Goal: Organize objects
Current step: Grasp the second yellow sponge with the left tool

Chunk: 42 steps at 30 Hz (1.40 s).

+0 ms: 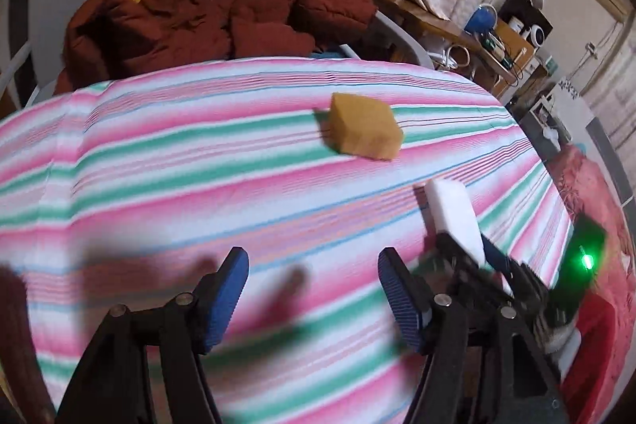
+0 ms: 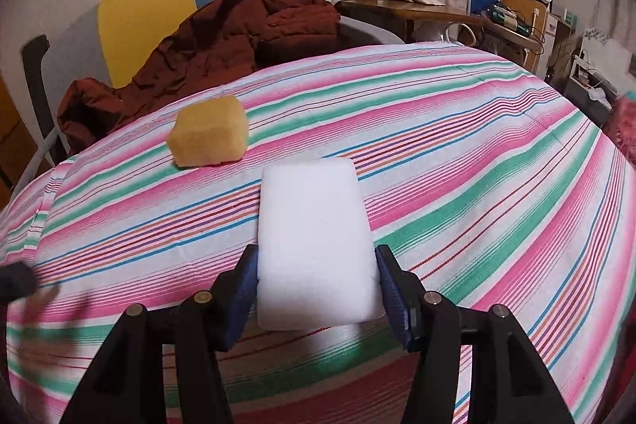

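Progress looks partial: our right gripper (image 2: pixel 316 285) grips the white sponge (image 2: pixel 314 241), our left gripper (image 1: pixel 314 289) hangs wide and empty, yellow sponge (image 1: pixel 363 132) ahead untouched.

Striped bedspread (image 2: pixel 457 153) looks like soft woven cotton, matt, slightly quilted. The yellow sponge (image 2: pixel 208 132) at 11 o'clock is porous foam with a rough, pitted skin. The white sponge (image 2: pixel 316 241) is finer foam, smooth and chalky-matt. Gripper pads (image 2: pixel 391 297) are ribbed blue rubber on matt black plastic arms with shiny metal pins. The rust-red jacket (image 2: pixel 222 42) at 12 o'clock is crinkly puffy nylon with a faint sheen.
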Tool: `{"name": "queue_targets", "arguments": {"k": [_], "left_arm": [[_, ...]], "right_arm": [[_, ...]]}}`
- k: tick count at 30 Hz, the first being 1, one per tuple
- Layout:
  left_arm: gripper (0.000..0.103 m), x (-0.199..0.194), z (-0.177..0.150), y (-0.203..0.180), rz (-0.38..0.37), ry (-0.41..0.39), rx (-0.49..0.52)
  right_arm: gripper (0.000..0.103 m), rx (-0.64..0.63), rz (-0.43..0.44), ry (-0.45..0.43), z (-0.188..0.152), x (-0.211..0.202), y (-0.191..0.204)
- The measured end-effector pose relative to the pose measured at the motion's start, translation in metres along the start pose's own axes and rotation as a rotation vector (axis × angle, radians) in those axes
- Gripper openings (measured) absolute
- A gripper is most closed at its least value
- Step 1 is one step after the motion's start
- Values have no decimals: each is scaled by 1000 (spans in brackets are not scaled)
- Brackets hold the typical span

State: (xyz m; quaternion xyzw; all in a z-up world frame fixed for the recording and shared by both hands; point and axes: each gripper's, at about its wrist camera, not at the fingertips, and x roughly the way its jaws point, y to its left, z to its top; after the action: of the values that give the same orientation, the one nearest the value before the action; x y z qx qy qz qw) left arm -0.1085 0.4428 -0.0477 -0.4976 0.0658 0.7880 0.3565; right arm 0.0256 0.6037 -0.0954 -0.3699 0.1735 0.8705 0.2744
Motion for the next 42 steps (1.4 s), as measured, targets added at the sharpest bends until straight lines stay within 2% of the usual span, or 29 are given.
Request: {"name": "queue_targets", "arguments": {"k": [5, 7, 11, 13, 17, 20, 24, 26, 28, 30, 33, 37, 42], "left_arm": [[70, 32, 27, -5, -36, 26, -64], [72, 40, 39, -8, -48, 12, -90], [82, 52, 58, -28, -9, -21, -15], [82, 57, 66, -39, -1, -37, 27], [83, 69, 79, -54, -24, -46, 43], [83, 85, 84, -61, 6, -31, 61], [83, 102, 87, -57, 5, -23, 33], [77, 106, 86, -54, -2, -29, 23], [63, 109, 83, -53, 15, -30, 33], [61, 106, 78, -50, -5, -59, 44], [59, 98, 65, -45, 15, -104, 63], [58, 83, 43, -28, -2, -149, 3], [58, 47, 5, -9, 8, -200, -4]], "right_arm": [[58, 7, 8, -7, -1, 0, -2], [58, 12, 11, -7, -1, 0, -3], [59, 19, 16, -11, -2, 0, -3], [59, 19, 15, -13, -2, 0, -2], [59, 22, 16, -16, -3, 0, -2], [59, 24, 18, -16, -3, 0, -3], [59, 31, 26, -17, -3, 0, -5], [59, 29, 23, -17, -3, 0, -5], [59, 27, 21, -18, -3, 0, -4], [59, 27, 21, -18, -3, 0, -4], [59, 22, 14, -20, -4, 0, -3], [59, 19, 10, -25, -4, 0, -3], [58, 8, -3, -32, -6, -1, -1]]}}
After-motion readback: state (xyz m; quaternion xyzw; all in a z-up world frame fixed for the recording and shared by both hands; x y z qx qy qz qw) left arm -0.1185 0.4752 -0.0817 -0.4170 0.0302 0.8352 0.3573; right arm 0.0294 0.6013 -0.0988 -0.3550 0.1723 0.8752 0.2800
